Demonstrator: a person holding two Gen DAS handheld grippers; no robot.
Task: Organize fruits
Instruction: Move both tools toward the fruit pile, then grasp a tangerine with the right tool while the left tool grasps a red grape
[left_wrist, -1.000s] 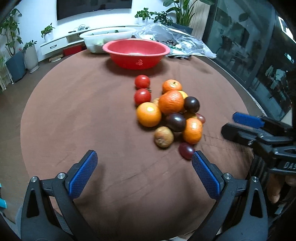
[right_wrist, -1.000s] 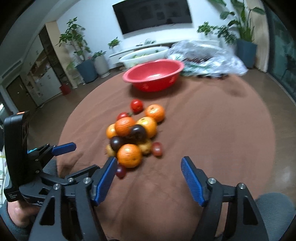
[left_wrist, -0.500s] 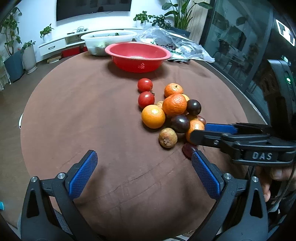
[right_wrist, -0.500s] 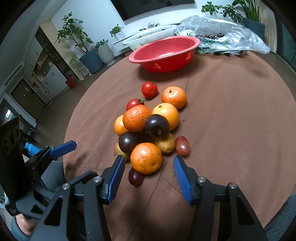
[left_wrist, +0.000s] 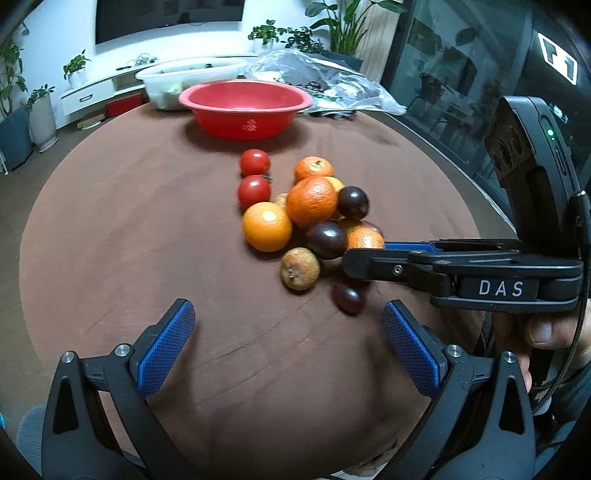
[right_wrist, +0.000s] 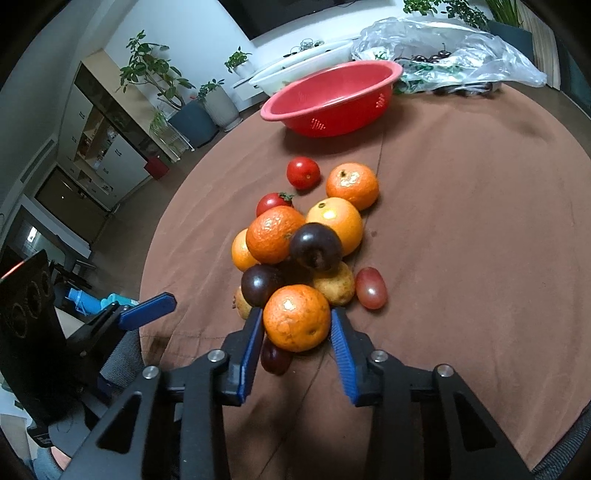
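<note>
A pile of fruit lies mid-table: oranges, dark plums, two red tomatoes (left_wrist: 254, 176), a brown fruit (left_wrist: 300, 268) and a red grape (right_wrist: 371, 288). My right gripper (right_wrist: 297, 325) has its blue pads against both sides of the nearest orange (right_wrist: 296, 317), which still rests on the pile; it shows in the left wrist view (left_wrist: 364, 239) behind the right gripper's finger (left_wrist: 388, 263). My left gripper (left_wrist: 284, 330) is open and empty, short of the pile. A red bowl (left_wrist: 245, 107) stands at the far side, also in the right wrist view (right_wrist: 330, 101).
The round table has a brown cloth (left_wrist: 129, 221). Behind the bowl are a white tub (left_wrist: 184, 79) and a clear plastic bag of dark fruit (right_wrist: 447, 55). A small dark plum (left_wrist: 349, 297) lies just in front of my left gripper's right finger.
My right gripper moved forward to the pile and its fingers closed from wide open onto the nearest orange. My left gripper stayed open and edged slightly nearer the pile.
</note>
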